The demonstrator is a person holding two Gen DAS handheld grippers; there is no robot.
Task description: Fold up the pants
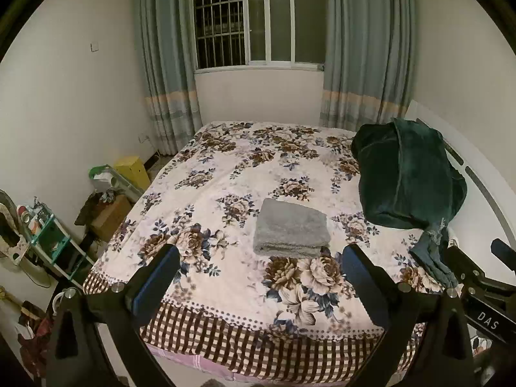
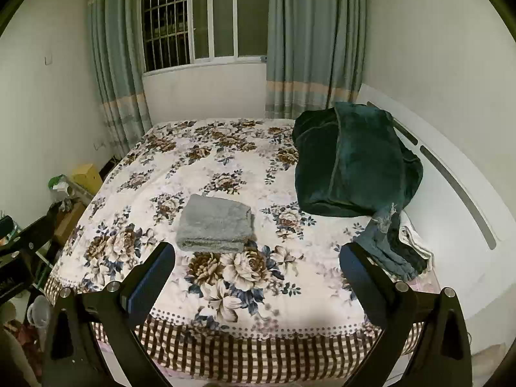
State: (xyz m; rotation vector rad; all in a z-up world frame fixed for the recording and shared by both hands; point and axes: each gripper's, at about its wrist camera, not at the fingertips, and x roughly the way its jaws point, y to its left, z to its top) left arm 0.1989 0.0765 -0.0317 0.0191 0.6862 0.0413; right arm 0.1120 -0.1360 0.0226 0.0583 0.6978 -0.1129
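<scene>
Both tongs stand wide with nothing between their pads: my left gripper [image 1: 261, 258] hangs above the near end of the bed [image 1: 225, 338], and my right gripper [image 2: 258, 254] does the same a little further along, its own body showing at the right edge of the left wrist view. From where I sit, the grey pants [image 1: 291, 228] lie already folded into a thick, neat rectangle on the floral bedspread [image 1: 245, 158], roughly in the middle of the bed's near half and just beyond the fingertips, touching neither gripper. To the right of them, near the white headboard [image 2: 451, 174], I see a bundled dark green blanket [image 2: 354, 164] with a bluish frayed garment [image 2: 380, 245] trailing from under it toward the near corner. At the far side a barred window [image 1: 258, 22] sits between blue-grey curtains [image 1: 164, 64]. On the floor left of the bed I can make out a yellow box [image 1: 132, 171], a cardboard box [image 1: 109, 213] and a cluttered small shelf [image 1: 51, 242].
</scene>
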